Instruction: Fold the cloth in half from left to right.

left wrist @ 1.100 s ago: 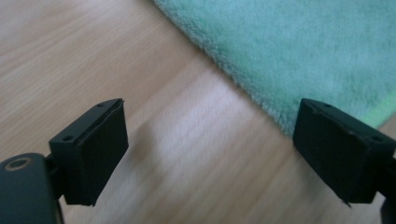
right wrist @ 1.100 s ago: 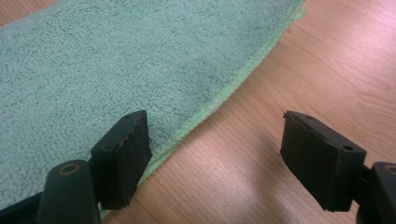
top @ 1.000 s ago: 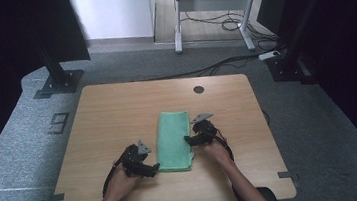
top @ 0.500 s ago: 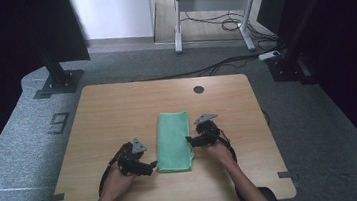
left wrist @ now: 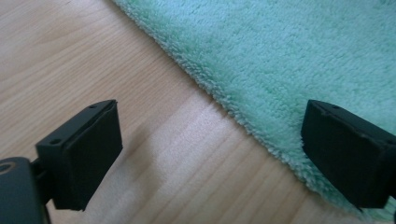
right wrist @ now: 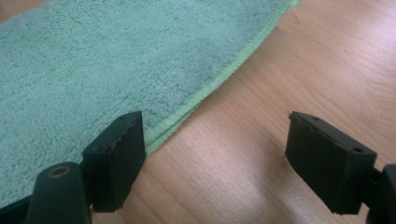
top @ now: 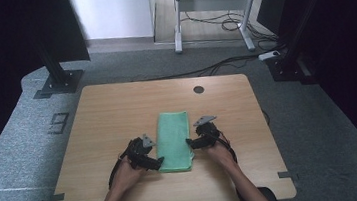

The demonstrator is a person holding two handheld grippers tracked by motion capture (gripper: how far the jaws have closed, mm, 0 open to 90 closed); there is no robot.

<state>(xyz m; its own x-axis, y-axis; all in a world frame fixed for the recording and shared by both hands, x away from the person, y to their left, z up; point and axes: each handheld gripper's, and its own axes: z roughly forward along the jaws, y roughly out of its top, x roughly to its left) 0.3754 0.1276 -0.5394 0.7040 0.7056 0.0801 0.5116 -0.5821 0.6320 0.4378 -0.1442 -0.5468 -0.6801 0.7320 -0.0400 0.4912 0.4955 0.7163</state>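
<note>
Towel (top: 173, 140) was laid folded at the frame's lower centre; left gripper (top: 154, 162) and right gripper (top: 191, 143), both spread wide, were placed at its edges, nothing clamped.

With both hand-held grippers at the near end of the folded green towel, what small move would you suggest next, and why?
Probably lower both and close on the edges. The left hand-held gripper and right hand-held gripper each straddle a long edge of the green towel with jaws open and nothing gripped yet, so a pinch would let them lift it.
</note>
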